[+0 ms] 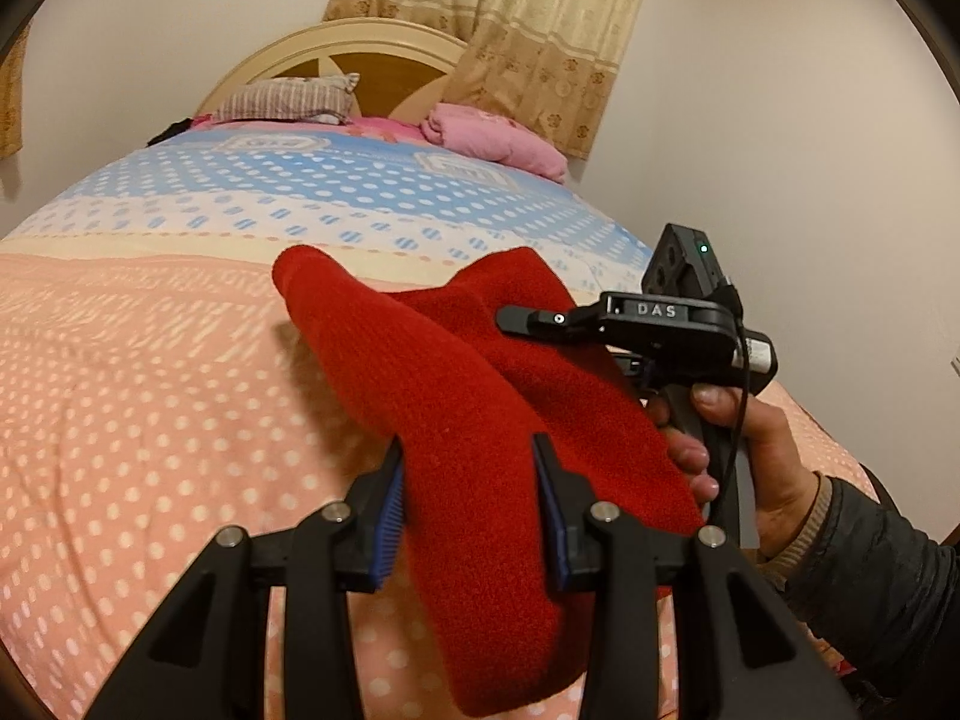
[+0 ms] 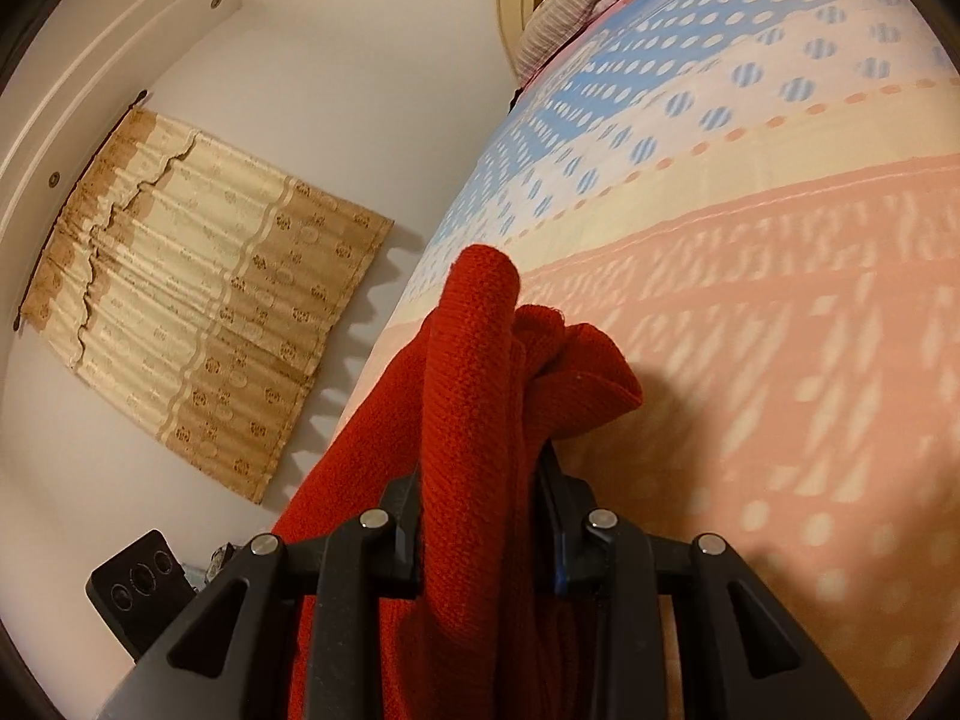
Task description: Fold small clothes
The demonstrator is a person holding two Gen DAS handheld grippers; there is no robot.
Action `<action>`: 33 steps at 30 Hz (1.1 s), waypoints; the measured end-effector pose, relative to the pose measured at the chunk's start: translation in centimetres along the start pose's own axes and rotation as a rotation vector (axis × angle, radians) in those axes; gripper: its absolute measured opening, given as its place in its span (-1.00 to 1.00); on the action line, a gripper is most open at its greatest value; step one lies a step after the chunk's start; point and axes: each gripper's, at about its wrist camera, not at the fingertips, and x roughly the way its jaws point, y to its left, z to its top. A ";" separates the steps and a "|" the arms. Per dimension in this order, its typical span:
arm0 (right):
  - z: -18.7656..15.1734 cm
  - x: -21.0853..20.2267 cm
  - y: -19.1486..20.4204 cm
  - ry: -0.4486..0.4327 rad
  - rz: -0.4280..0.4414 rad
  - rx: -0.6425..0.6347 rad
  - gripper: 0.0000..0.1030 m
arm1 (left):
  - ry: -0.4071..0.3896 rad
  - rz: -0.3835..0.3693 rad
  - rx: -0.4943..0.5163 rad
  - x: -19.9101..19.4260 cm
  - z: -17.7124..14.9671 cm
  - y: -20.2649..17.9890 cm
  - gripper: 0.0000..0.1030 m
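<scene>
left gripper pinching red knit garment | long axis runs 11 o'clock over bed | right gripper pinching other end, equally near

A small red knitted garment of thick ribbed wool is lifted clear of the bed, bunched rather than flat. In the left wrist view it runs as a long, rounded fold from the lower foreground up and away, with a second flap spreading to the right. In the right wrist view the same red knit hangs in upright folds, its top edge rolled over.
</scene>
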 end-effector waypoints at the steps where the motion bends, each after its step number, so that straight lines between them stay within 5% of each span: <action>1: -0.1 0.6 0.3 0.006 0.004 -0.002 -0.43 | -0.002 0.005 -0.001 -0.1 -0.1 0.2 -0.23; 33: -1.3 7.7 3.6 0.109 0.015 -0.029 -0.43 | 0.000 0.080 -0.058 -3.1 -3.5 4.5 -0.22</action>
